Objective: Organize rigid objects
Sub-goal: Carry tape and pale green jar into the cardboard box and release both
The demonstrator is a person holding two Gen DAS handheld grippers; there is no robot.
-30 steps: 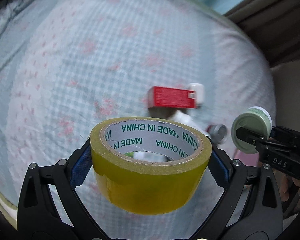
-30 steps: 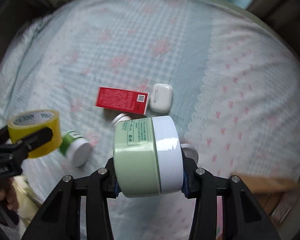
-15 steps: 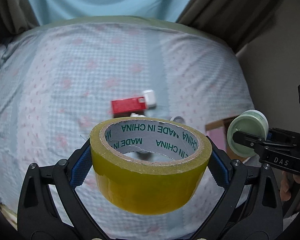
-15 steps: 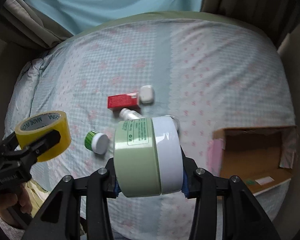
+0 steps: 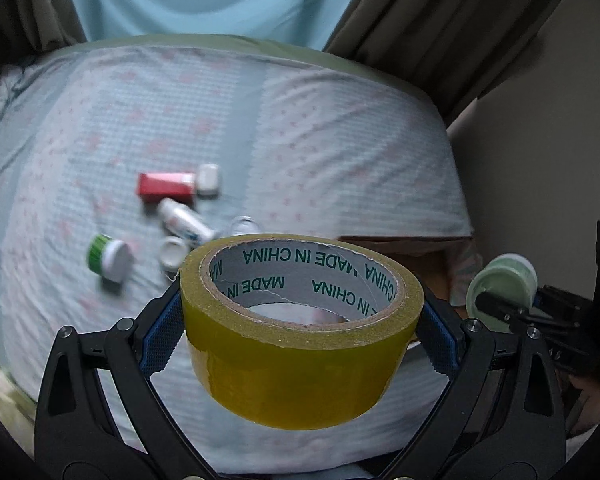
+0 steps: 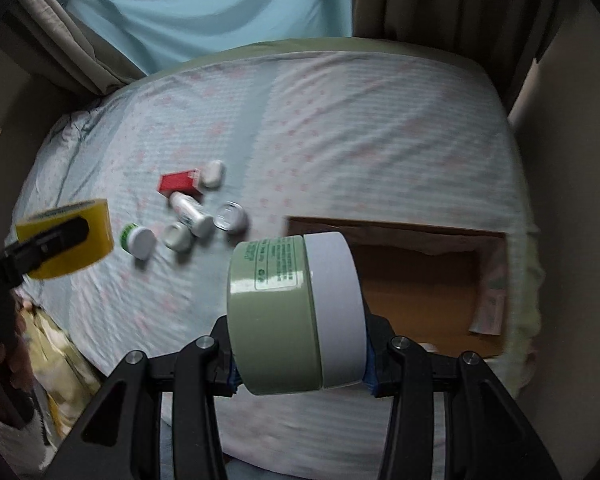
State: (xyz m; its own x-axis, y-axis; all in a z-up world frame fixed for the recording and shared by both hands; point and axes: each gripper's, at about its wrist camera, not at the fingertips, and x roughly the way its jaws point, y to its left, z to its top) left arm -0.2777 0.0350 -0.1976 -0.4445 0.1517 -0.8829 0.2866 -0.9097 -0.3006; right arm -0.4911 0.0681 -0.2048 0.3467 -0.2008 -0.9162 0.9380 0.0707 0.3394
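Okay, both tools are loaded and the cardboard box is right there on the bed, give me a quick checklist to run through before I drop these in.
1. Left tool clamped on the yellow tape roll: ok.
2. Right tool clamped on the green jar: ok.
3. Cardboard box open, floor bare where visible: ok.
4. Jar above the box opening: not ok, it hangs at the box's left edge.
5. Tape roll above the box: not ok, it is off to the left of the box.
6. Box's near inside corner free: cannot tell, hidden by the jar.
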